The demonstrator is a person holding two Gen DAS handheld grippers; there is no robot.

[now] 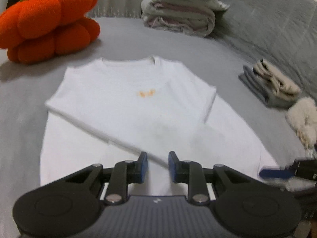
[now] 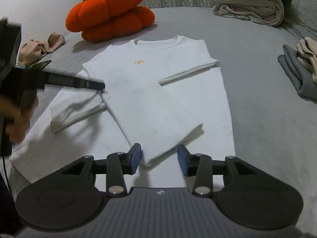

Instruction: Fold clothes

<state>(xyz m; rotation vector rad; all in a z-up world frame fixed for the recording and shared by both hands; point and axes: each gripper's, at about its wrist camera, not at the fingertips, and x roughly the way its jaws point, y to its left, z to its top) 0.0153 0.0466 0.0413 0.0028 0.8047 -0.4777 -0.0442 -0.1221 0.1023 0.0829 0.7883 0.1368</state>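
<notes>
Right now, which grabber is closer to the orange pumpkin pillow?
Left. In the right wrist view the left gripper reaches over the white shirt on the side where the pumpkin pillow sits. The right gripper is at the shirt's bottom hem, farther from it.

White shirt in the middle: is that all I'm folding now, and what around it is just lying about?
In the job:
white shirt, partly folded
left tool
right tool

Lying about:
orange pumpkin cushion
folded blanket pile
tan garment
grey and beige folded stack
</notes>
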